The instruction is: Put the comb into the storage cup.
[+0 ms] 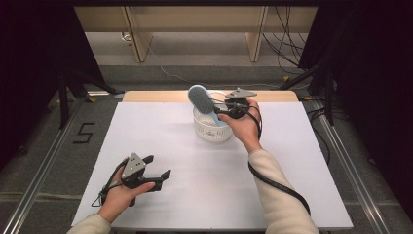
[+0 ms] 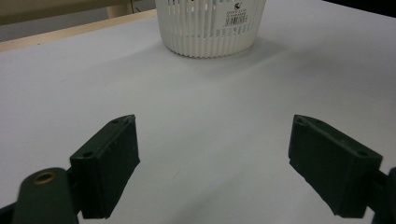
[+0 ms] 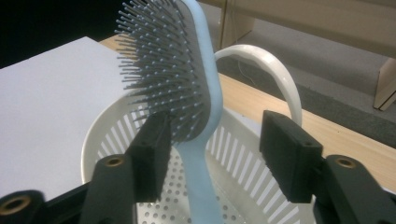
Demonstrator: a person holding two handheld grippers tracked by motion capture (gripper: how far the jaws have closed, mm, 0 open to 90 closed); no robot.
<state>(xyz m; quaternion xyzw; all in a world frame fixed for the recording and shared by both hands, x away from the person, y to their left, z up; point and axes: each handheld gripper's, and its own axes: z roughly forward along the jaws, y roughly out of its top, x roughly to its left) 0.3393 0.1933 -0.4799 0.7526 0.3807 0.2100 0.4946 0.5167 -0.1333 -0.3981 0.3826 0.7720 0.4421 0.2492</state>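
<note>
Because the light-blue hairbrush (image 3: 187, 93) stands handle-down inside the white slotted basket (image 1: 212, 129), its bristled head leans up over the rim, propped by the basket wall rather than by any grip. The right gripper (image 1: 221, 111) hovers at the basket's near side with its fingers (image 3: 152, 154) parted: in the right gripper view the handle passes between them, the left pad close to the bristles and the right pad well clear, so nothing presses on the brush. That spread reads as a release, the brush left to settle into the basket under its own weight. The basket's arched white handle (image 3: 275, 74) curves behind the brush, out of the way of the drop. Near the front-left of the white surface (image 1: 160, 146), the left gripper (image 1: 158, 170) rests idle in the hand, well apart from the basket, its fingers (image 2: 105, 163) spread wide over bare surface with nothing between them.
</note>
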